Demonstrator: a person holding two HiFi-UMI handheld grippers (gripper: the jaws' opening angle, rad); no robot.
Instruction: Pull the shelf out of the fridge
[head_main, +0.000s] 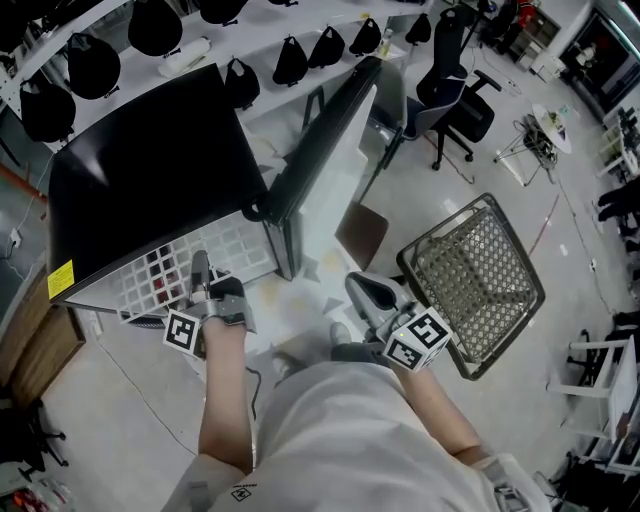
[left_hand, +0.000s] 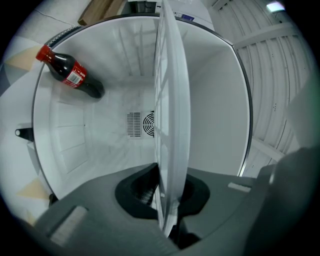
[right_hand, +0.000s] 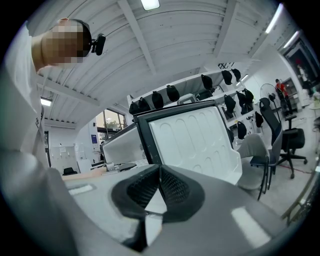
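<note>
A black mini fridge (head_main: 150, 170) stands with its door (head_main: 330, 150) swung open. Its white grid shelf (head_main: 235, 250) sticks out of the front. My left gripper (head_main: 200, 280) is shut on the shelf's front edge. In the left gripper view the shelf (left_hand: 170, 100) runs edge-on between the jaws of the left gripper (left_hand: 167, 192), with the white fridge interior behind it. A cola bottle (left_hand: 70, 75) lies inside the fridge. My right gripper (head_main: 370, 295) hangs beside the person's hip, away from the fridge. The right gripper (right_hand: 160, 192) is shut and empty and points up at the door (right_hand: 192, 142).
A wire mesh basket (head_main: 475, 275) lies on the floor to the right of the person. An office chair (head_main: 455, 90) stands beyond the open door. Shelving with several black bags (head_main: 300, 55) runs behind the fridge. A wooden board (head_main: 30, 350) leans at the left.
</note>
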